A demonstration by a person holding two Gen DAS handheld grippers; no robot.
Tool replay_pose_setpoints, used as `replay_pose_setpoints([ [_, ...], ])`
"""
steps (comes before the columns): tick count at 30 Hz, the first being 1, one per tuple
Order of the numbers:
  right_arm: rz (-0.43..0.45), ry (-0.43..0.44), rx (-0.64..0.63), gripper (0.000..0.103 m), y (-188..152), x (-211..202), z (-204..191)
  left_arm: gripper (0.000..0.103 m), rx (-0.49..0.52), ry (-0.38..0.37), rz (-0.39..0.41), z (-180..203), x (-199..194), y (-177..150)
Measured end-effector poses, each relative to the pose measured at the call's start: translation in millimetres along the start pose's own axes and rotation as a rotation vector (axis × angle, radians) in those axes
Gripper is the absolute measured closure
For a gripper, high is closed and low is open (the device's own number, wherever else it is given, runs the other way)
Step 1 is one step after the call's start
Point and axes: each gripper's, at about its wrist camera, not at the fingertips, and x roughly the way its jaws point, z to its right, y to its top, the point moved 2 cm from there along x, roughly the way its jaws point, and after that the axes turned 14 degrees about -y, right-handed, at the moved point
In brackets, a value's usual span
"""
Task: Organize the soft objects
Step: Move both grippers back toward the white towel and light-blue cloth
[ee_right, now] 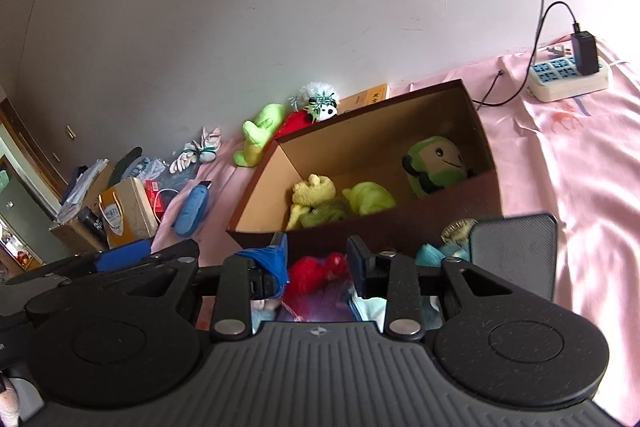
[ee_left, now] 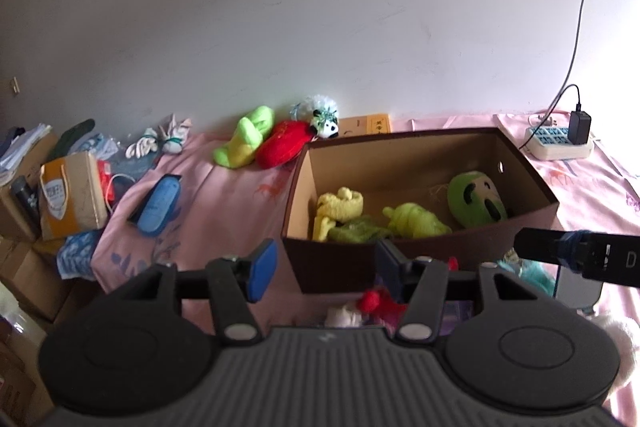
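— What stands on the bed (ee_right: 580, 187)?

— A brown cardboard box (ee_left: 420, 251), open at the top, on the pink sheet. Inside lie a pale yellow plush (ee_left: 340, 207), a lime plush (ee_left: 416, 219) and a round green-faced toy (ee_left: 476, 201). I judge it to be the collection point, since the sorted items are grouped there.

— And outside it?

— A lime-green plush (ee_left: 246, 141), a red plush (ee_left: 284, 143) and a small panda toy (ee_left: 326, 123) rest against the wall behind the box, apparently not yet collected. A red fluffy toy (ee_right: 316, 273) lies just before the box's near wall.

— State of the left tool (ee_left: 324, 265)?

— Jaws spread wide, nothing between them. It hangs near the box's front left corner.

— The right tool (ee_right: 318, 263)?

— Jaws apart, with the red fluffy toy between and below them. Whether the pads touch it I cannot tell. I judge this toy to be the next pick, being nearest the box.

— Other items?

— A power strip (ee_right: 568, 81) with a charger, well apart.
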Motion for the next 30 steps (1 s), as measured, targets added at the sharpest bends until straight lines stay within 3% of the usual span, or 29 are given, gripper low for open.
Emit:
replay_pose_setpoints([
  [8,0.014,-0.053,-0.035,0.087,-37.8,-11.6,6.8,0.045,-0.040,-0.005,-0.064,11.3,-7.7,-32.3],
  [15,-0.024,-0.075,-0.006,0.086,-61.9,-12.6,17.6,0.045,-0.073,-0.018,-0.109,19.1,-2.5,-54.2],
  [21,-0.071,-0.072,0.009,0.086,-75.7,-10.5,25.7,0.045,-0.108,-0.022,-0.155,21.2,9.5,-69.5],
  [30,-0.061,-0.091,-0.033,0.085,-88.1,-17.5,38.1,0.045,-0.097,-0.015,-0.183,22.9,17.8,-85.3],
])
